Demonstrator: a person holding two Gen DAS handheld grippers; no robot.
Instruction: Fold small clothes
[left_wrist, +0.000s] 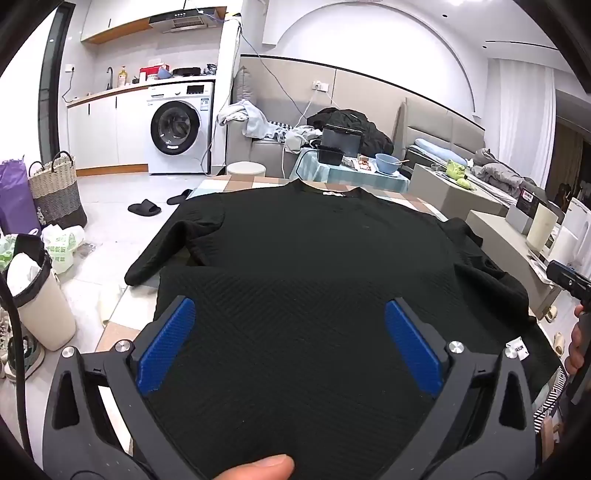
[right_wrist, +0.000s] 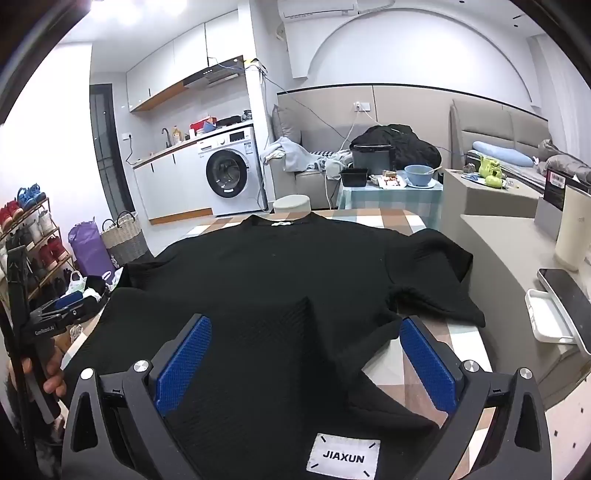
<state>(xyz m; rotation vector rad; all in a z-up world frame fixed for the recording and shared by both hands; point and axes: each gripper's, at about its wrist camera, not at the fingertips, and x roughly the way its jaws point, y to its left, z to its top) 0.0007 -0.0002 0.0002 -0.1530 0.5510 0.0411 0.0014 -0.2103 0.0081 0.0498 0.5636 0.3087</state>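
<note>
— Where's the shirt (left_wrist: 314, 258)?
— Spread flat on the checked surface (right_wrist: 376, 218), collar at the far edge, mid-frame in both views. Black, ribbed weave. One sleeve hanging off the surface edge at centre left of the left wrist view, the other bunched at centre right of the right wrist view.

— And the left gripper (left_wrist: 290, 325)?
— Low in the frame, over the hem. Blue fingers (left_wrist: 177, 332) spread wide, cloth lying beneath and between them, not pinched. A thumb tip at bottom centre.

— Right gripper (right_wrist: 304, 341)?
— Same: fingers (right_wrist: 421, 354) wide apart, gripping nothing. Hem corner rumpled between them, bare surface showing under the right-hand one. White label (right_wrist: 343, 456) reading JIAXUN at bottom centre, on the near hem.

— Each gripper seen from the other side?
— Yes. Right one at the right edge of the left wrist view, left one at lower left of the right wrist view, a hand (right_wrist: 51, 376) round its handle.

— Background?
— Washer (left_wrist: 181, 127) upper left, bowl (right_wrist: 419, 173) on a small table beyond.
</note>
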